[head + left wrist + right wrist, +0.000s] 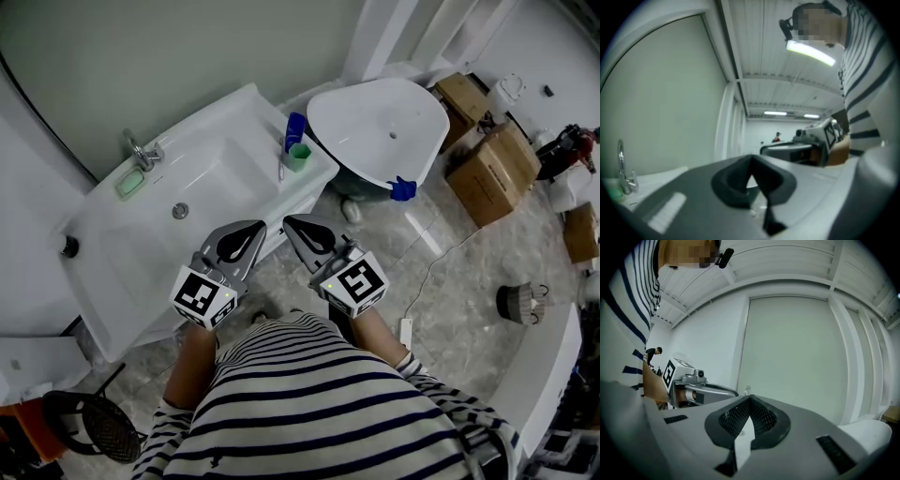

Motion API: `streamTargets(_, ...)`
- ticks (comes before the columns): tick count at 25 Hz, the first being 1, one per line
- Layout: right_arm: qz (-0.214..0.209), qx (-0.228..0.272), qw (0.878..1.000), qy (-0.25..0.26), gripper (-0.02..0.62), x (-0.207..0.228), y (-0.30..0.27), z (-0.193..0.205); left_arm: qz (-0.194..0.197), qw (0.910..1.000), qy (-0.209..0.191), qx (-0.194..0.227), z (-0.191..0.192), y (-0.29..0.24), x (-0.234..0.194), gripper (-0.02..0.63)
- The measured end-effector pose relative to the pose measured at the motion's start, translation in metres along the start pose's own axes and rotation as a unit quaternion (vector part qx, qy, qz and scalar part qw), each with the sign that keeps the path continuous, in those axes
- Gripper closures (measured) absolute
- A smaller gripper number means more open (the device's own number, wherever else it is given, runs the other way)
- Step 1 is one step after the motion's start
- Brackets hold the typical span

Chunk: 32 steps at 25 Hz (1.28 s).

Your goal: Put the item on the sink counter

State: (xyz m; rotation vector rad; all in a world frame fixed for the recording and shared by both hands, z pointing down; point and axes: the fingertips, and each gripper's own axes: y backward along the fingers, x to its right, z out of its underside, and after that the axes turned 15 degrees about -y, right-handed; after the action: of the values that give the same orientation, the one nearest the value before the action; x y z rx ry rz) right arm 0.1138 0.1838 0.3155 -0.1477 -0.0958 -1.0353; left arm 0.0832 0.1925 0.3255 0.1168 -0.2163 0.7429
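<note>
A white sink counter (239, 117) stands against the wall, with a chrome tap (141, 152), a green soap (130, 183), a blue cup (294, 127) and a green cup (299, 156) on it. My left gripper (251, 228) is shut and empty over the counter's front edge. Beside it, my right gripper (292, 223) is also shut and empty. In the left gripper view the jaws (750, 158) meet at the tip, with the tap (624, 174) far left. The right gripper's jaws (750, 397) are likewise closed. A small blue object (403, 188) sits at the edge of a loose white basin (375, 127).
Cardboard boxes (492, 169) lie on the marble floor to the right, with a small basket (521, 302) and a cable nearer me. A black round mesh object (89, 422) sits at the lower left. The counter's drain (180, 211) is in the bowl.
</note>
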Motion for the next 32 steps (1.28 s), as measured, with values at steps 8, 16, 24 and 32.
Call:
streamTargets(8,-0.016,0.012,1.0,-0.019,0.589,-0.005,-0.001,-0.007,-0.002,1.0,0.004,-0.005,0.003,0.001,-0.002,0.601)
streamTargets(16,-0.014,0.0,1.0,-0.019,0.588,-0.01,0.0,-0.001,0.003,1.0,0.006,-0.004,0.005,0.005,-0.001,0.601)
streamTargets(24,-0.014,-0.009,1.0,-0.002,0.588,-0.02,-0.005,-0.002,0.005,0.9999,-0.009,-0.005,-0.001,0.015,-0.004,0.601)
streamTargets(32,0.011,-0.029,0.999,-0.009,0.586,-0.009,-0.009,-0.008,0.023,0.9994,-0.019,-0.017,0.0,0.01,-0.006,0.601)
